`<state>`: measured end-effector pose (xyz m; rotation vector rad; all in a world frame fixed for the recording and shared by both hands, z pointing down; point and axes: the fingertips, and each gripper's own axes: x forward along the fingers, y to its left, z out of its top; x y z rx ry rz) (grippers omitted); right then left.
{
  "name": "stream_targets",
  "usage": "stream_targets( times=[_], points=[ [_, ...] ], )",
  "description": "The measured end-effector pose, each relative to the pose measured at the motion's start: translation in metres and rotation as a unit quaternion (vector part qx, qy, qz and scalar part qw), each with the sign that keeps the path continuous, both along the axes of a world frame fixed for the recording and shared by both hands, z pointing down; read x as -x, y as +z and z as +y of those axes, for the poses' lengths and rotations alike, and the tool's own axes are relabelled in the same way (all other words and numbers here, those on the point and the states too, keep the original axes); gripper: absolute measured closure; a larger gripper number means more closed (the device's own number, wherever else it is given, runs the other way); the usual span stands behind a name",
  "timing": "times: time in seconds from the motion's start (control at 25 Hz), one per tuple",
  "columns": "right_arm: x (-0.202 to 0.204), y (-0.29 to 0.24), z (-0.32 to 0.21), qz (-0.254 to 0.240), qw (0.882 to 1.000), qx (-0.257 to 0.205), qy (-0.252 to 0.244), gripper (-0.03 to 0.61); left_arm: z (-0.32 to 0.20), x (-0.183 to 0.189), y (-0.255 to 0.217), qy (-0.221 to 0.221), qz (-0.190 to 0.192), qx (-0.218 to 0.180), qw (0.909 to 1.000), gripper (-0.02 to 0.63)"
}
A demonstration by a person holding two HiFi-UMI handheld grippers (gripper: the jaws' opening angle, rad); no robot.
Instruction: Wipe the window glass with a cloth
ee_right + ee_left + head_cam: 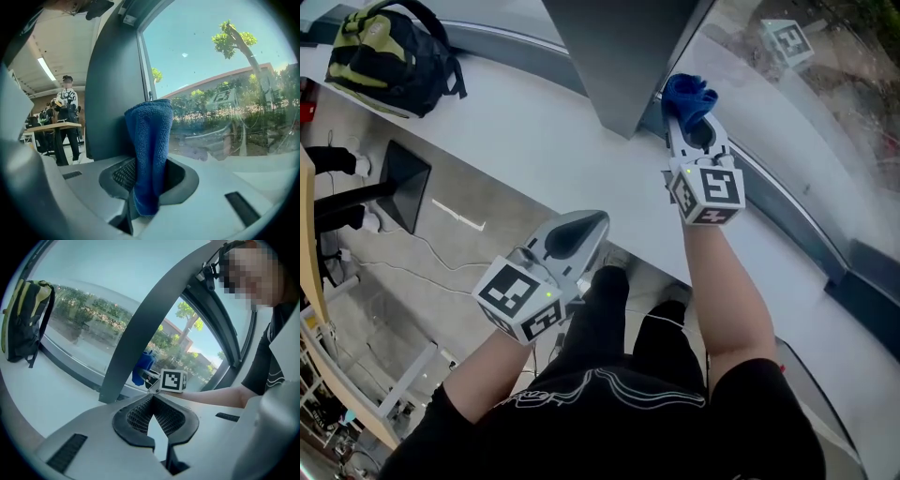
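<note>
The right gripper view alone shows the right gripper (149, 165) clamping a blue terry cloth (150, 136); the left gripper (153, 401), nearer, is closed and empty.

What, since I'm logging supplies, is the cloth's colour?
Blue, with no pattern. The cloth shows best in the right gripper view.

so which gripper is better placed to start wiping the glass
Right. The right gripper is shut on the blue cloth and sits close to the window glass; the left gripper is shut, empty, and farther back from the pane.
</note>
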<state>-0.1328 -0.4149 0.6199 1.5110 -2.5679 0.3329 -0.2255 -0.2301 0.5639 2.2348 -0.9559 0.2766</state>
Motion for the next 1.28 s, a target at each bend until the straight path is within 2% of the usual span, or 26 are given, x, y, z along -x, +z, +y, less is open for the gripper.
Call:
stream_targets(
  times=[0.44,0.64,0.92,1.28],
  points=[
    [-0.009,0.013,-0.017,0.015,1.0,0.0,0.005,0.486,0.002,-0.019,0.011,0.016,-0.002,0.015,0.9998,0.609],
    [-0.031,0.021,-0.007,0.016,1.0,0.005,0.013,0.486,0.003,-0.032,0.017,0.022,-0.003,0.018,0.9996,0.609],
    [-0.089,0.032,0.021,0.022,0.999,0.018,0.037,0.486,0.016,-0.074,0.021,0.048,-0.005,0.021,0.9986,0.609],
    [-0.203,0.042,0.071,0.018,0.995,0.028,0.094,0.485,0.039,-0.167,0.024,0.11,-0.008,0.02,0.9937,0.609]
  ],
)
